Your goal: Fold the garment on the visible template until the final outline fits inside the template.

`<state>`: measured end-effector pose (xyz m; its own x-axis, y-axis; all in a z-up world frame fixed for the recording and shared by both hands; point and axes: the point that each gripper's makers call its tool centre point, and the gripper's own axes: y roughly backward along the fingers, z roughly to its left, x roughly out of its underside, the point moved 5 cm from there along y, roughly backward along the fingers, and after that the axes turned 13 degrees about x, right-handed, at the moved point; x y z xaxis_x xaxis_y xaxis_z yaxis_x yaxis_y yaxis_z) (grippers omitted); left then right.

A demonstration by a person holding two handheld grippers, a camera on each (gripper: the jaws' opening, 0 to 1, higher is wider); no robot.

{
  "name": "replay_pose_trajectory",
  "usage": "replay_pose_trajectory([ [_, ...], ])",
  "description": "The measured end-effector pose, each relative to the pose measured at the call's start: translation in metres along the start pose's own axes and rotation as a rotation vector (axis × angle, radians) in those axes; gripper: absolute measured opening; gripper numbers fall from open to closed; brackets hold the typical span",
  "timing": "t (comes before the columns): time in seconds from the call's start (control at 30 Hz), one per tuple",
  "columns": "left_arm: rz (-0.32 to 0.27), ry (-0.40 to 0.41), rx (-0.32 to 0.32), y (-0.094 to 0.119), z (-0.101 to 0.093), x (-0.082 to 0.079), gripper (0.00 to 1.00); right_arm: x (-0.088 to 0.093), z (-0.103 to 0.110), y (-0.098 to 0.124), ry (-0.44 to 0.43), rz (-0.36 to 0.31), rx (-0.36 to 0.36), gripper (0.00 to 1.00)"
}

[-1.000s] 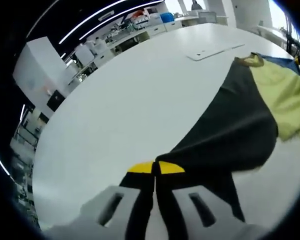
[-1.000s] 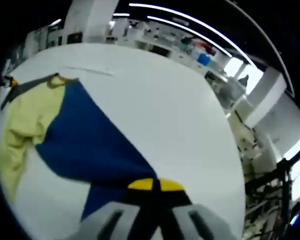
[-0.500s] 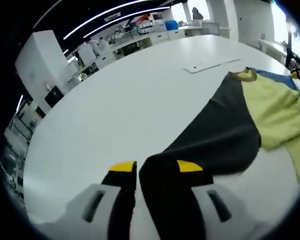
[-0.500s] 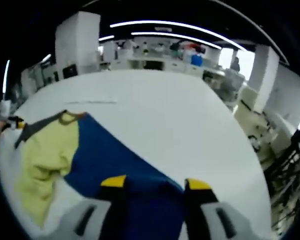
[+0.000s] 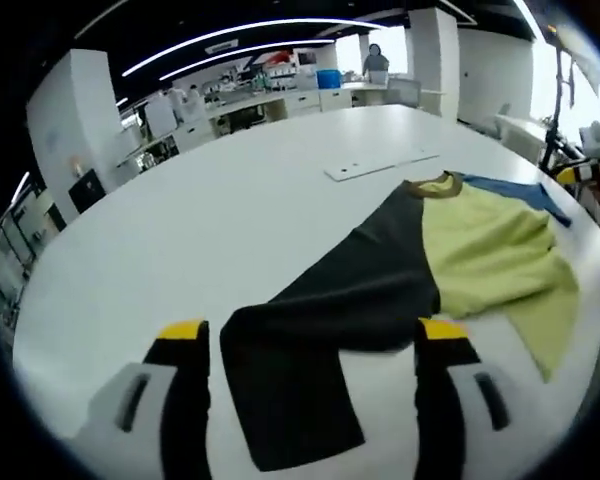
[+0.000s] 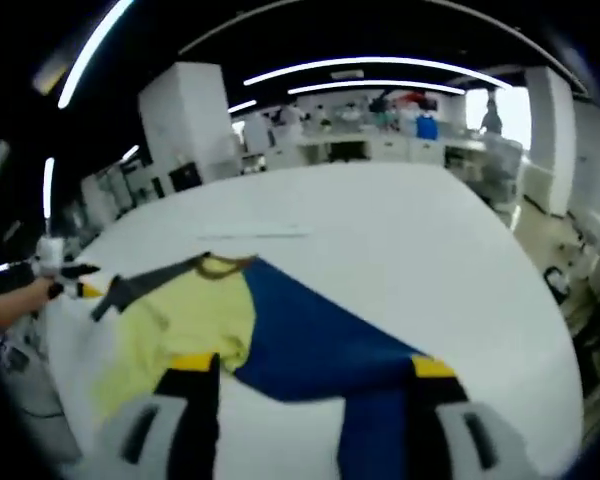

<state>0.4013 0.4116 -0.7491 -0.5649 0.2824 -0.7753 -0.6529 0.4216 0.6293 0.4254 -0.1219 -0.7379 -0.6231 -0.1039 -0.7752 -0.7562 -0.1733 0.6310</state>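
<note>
Both the left gripper [image 5: 305, 345] and the right gripper [image 6: 313, 375] have just let go, jaws now spread wide, so the garment [image 5: 450, 265] lies flat on the white table [image 5: 210, 230], its sleeves stretched out, ready for folding.

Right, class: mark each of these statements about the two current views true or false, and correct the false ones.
1. The left claw is open. True.
2. The right claw is shut on the blue sleeve. False: it is open, the blue sleeve lying between its jaws.
3. The shirt has a yellow middle. True.
4. The black sleeve hangs in the air. False: it lies flat on the table.
5. The table is dark wood. False: it is white.
</note>
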Motion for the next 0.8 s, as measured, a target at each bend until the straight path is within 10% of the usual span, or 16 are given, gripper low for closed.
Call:
replay_pose_trajectory([
  [0.8,-0.168,0.001,0.17,0.027,-0.106,-0.003,0.99,0.062,0.082,0.026,0.095,0.042,-0.211,0.73],
])
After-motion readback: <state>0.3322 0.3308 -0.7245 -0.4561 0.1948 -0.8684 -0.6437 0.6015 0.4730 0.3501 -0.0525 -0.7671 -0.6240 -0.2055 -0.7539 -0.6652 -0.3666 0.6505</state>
